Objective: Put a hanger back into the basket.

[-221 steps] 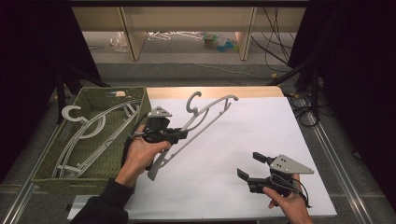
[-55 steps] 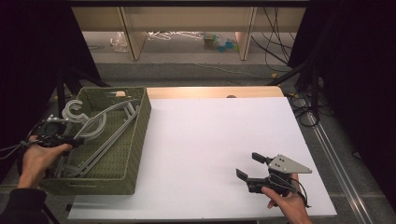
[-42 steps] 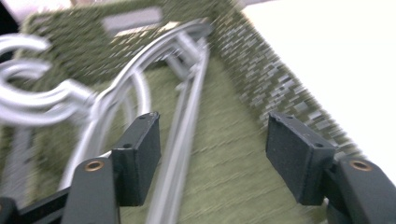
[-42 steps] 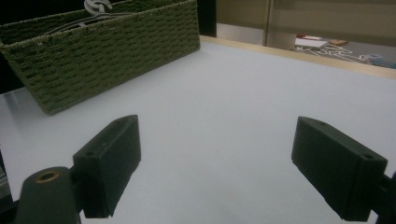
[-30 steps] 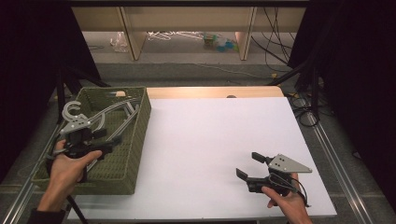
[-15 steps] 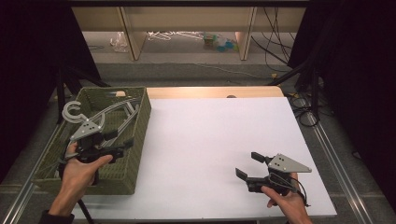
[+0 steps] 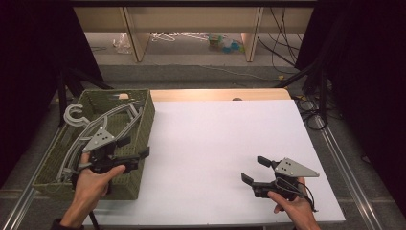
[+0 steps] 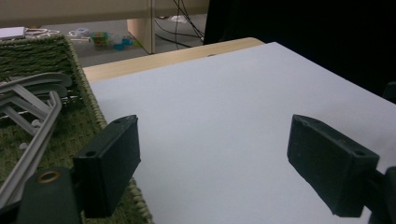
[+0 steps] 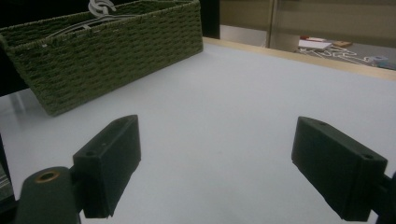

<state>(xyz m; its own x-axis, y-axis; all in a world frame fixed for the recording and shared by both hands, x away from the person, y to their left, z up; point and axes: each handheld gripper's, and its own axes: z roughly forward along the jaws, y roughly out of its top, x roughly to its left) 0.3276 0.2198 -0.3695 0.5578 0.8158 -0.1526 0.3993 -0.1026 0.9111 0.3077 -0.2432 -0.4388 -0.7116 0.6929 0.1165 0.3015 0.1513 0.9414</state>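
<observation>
High view: the left gripper point(image 7: 128, 155) hangs over the right rim of the woven basket point(image 7: 143, 120) at the table's left edge, jaws spread wide and empty. The grey hangers point(image 7: 103, 125) lie inside the basket, left of and behind those jaws; one hook point(image 7: 74, 115) pokes over the far left rim. A careless swing could snag that rim and drag the basket. The right gripper point(image 7: 253, 172) rests near the front right corner, wide open, holding nothing.
</observation>
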